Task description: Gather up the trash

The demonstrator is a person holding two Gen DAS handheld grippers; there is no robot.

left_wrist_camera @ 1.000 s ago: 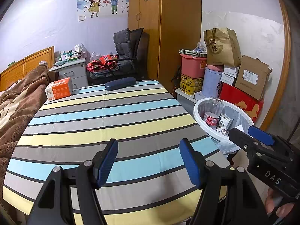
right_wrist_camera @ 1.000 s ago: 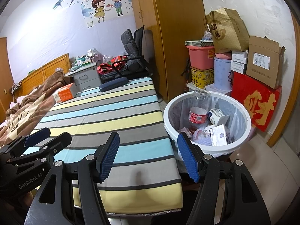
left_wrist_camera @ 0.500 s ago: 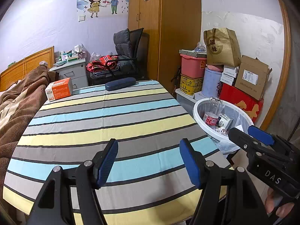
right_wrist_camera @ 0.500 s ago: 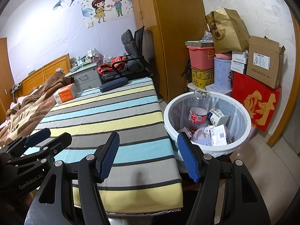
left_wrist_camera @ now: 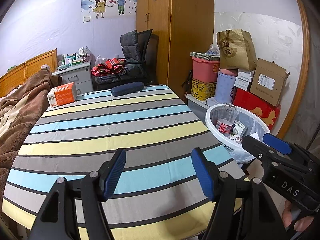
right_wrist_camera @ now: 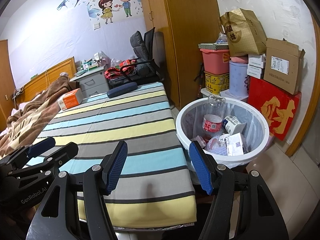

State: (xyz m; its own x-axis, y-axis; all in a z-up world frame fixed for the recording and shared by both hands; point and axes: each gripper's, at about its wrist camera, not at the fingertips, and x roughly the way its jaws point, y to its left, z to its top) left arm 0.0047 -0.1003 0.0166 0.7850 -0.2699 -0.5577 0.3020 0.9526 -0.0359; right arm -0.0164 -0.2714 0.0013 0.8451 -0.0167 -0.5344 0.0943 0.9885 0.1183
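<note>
A white trash bin (right_wrist_camera: 258,152) lined with a clear bag stands on the floor to the right of the striped table (right_wrist_camera: 124,124). Inside it lie a clear plastic bottle with a red label (right_wrist_camera: 213,120), a small white carton (right_wrist_camera: 232,123) and several crumpled wrappers and boxes. My left gripper (left_wrist_camera: 158,169) hovers open over the near part of the striped table (left_wrist_camera: 112,128), nothing between its blue pads. My right gripper (right_wrist_camera: 158,164) is also open and empty, at the table's near right corner beside the bin. The bin (left_wrist_camera: 212,112) shows in the left wrist view too, partly behind the right gripper's body.
An orange and white box (left_wrist_camera: 62,97) and a dark blue case (left_wrist_camera: 127,88) sit at the table's far end. A brown blanket (left_wrist_camera: 18,118) lies left. Stacked boxes, tubs and a paper bag (right_wrist_camera: 242,34) crowd the right wall beside a wardrobe (right_wrist_camera: 186,36). An office chair (left_wrist_camera: 136,60) stands behind.
</note>
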